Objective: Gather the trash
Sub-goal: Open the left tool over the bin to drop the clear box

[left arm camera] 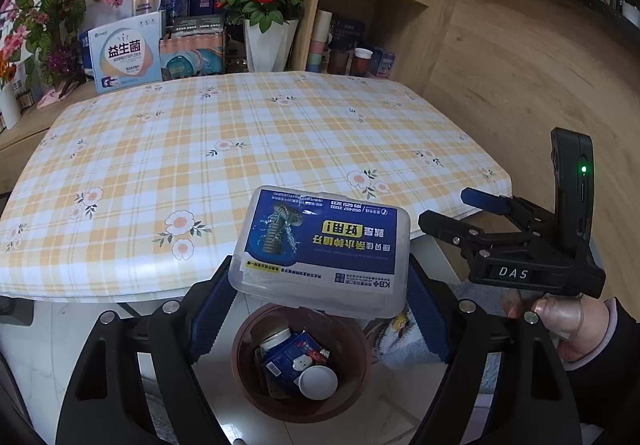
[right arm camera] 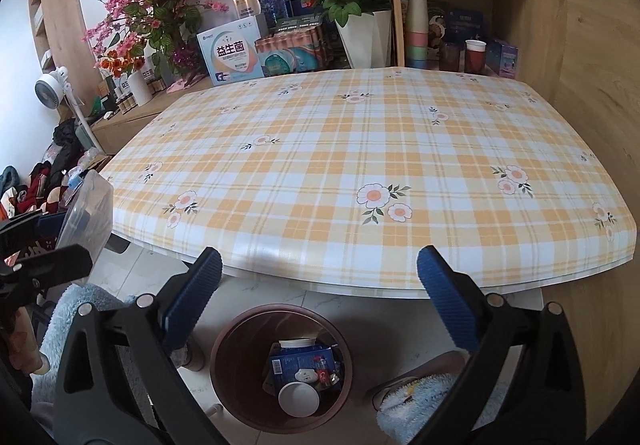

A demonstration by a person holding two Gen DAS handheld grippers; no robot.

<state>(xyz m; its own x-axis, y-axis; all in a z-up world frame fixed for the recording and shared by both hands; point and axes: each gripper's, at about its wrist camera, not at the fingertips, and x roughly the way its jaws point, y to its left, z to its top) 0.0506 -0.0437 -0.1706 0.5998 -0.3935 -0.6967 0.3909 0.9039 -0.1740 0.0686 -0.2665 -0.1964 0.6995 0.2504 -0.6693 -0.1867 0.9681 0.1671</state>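
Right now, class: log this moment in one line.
left gripper: shut on clear plastic box | right gripper: open, empty | brown round bin: below box

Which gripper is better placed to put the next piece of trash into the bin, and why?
The left gripper: it already holds the plastic box between its pads, right above the brown bin. The right gripper is open and empty, so it has nothing to drop.

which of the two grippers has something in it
The left gripper: its pads clamp the clear plastic box above the trash bin. The right gripper is open and empty.
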